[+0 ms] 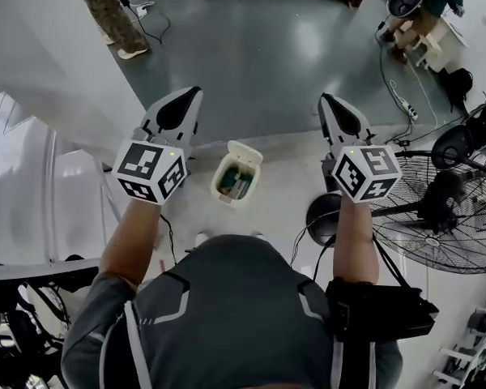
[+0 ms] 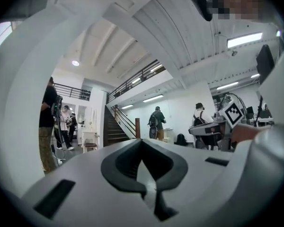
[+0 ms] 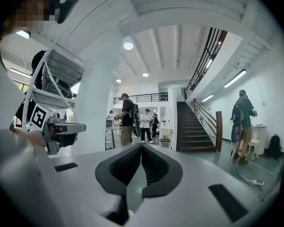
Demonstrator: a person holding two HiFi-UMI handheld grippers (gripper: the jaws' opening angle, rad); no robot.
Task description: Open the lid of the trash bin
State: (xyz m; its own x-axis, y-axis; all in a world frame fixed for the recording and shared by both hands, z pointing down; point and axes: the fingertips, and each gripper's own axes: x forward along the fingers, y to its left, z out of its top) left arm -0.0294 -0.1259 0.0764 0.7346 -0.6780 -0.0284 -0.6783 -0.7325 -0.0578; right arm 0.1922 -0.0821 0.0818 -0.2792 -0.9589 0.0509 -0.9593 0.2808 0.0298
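The left tool (image 1: 193,94) has its jaws pressed together on nothing. Between the tools, down on the floor (image 1: 292,55), stands the white trash bin (image 1: 236,173) (inside showing, contents too small to tell). The right tool (image 1: 325,100) is likewise closed and empty.

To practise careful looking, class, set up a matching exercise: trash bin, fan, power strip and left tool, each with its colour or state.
1 trash bin
2 fan
3 power strip
4 left tool

A black wire grille
B jaws together, nothing held
C pale, contents showing
D white, long and thin

Pairs: 1-C, 2-A, 3-D, 4-B
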